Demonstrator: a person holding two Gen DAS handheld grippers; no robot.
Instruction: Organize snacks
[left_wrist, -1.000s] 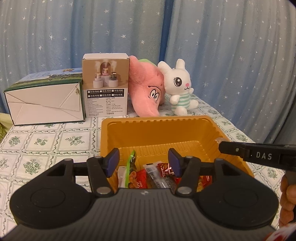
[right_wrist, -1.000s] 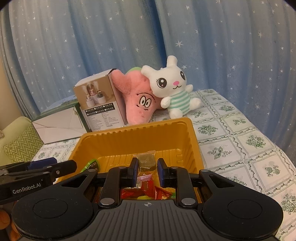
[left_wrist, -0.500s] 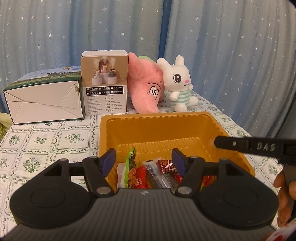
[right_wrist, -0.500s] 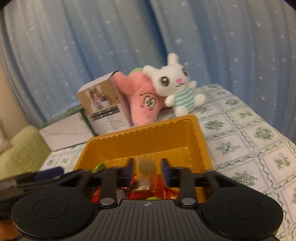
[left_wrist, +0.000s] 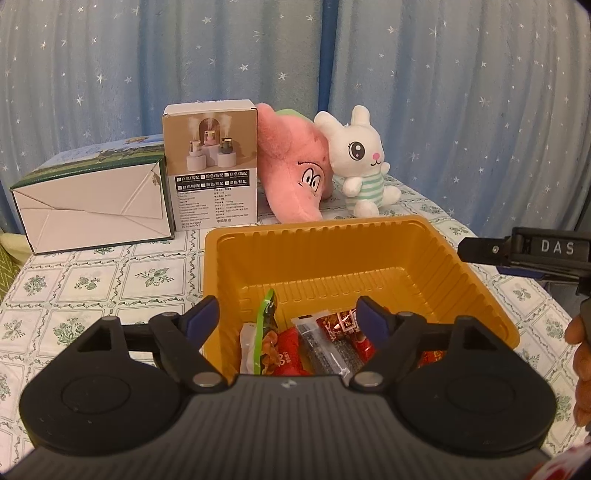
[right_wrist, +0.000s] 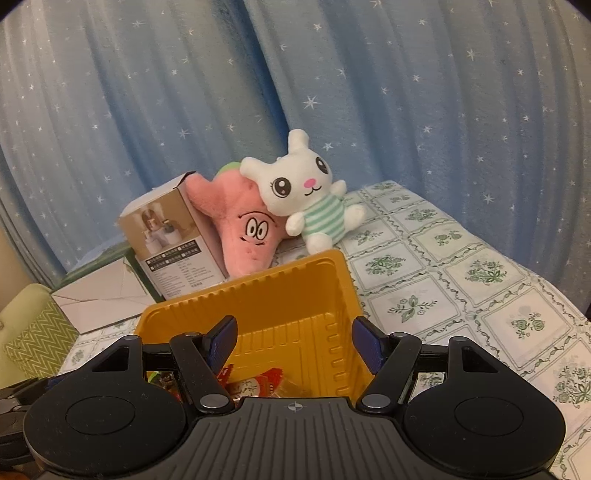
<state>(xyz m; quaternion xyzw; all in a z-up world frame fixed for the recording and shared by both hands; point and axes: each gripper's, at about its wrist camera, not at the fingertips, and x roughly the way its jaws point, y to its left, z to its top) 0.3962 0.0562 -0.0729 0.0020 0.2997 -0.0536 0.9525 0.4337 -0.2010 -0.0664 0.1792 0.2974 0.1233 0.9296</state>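
Observation:
An orange plastic tray (left_wrist: 332, 236) sits on the patterned tablecloth and holds several snack packets (left_wrist: 328, 341) at its near end: red ones, a dark one and a green-edged one (left_wrist: 266, 314). My left gripper (left_wrist: 290, 319) is open and empty above the tray's near end. My right gripper (right_wrist: 293, 339) is open and empty above the same tray (right_wrist: 258, 295), with red and amber packets (right_wrist: 258, 384) just below it. The right gripper's side also shows at the right edge of the left wrist view (left_wrist: 524, 251).
A brown product box (left_wrist: 210, 166), a white and green carton (left_wrist: 92, 206), a pink plush (left_wrist: 295, 177) and a white rabbit plush (left_wrist: 362, 158) stand behind the tray. A blue starry curtain hangs behind. A green cushion (right_wrist: 33, 332) lies at the left.
My right gripper opened and let a small amber packet fall into the tray, then rose and tilted. My left gripper opened wider and drew back slightly.

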